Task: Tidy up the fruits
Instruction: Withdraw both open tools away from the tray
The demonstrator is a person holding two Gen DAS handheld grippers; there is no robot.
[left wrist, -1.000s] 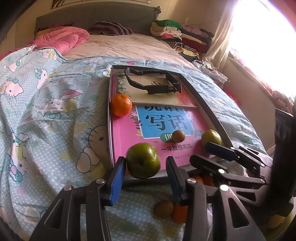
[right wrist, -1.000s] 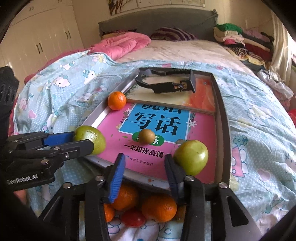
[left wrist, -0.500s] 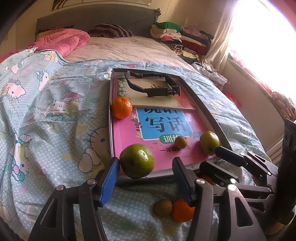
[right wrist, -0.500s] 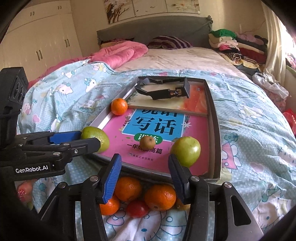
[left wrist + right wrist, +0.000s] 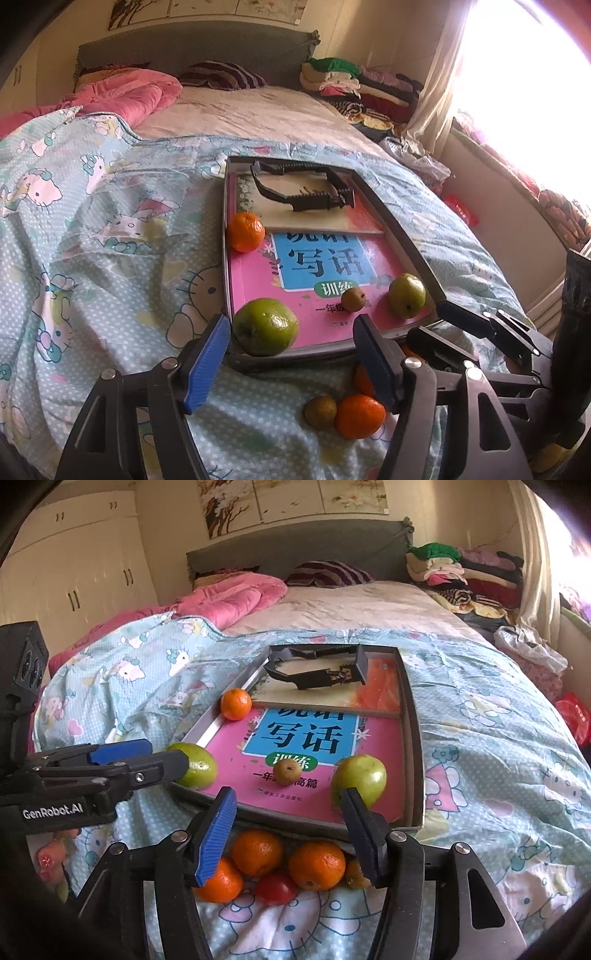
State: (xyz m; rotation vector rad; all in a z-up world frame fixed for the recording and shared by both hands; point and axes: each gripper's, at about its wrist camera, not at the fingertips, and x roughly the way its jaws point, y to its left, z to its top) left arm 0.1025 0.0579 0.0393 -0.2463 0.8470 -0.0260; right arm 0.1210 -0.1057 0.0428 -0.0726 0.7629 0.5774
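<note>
Both grippers open, empty — jaws just been widening over the tray (image 5: 404, 236).
Green fruit (image 5: 264, 326) at its near corner — round, smooth, probably firm; grip across its middle.

Left gripper (image 5: 291, 354): jaws had just been opening, nothing pressed between pads. Large green fruit (image 5: 264, 327) sat just ahead on tray (image 5: 402, 242) corner. Small brown fruit (image 5: 320, 412), possibly a kiwi, touched an orange (image 5: 359, 416) below the right finger.
</note>
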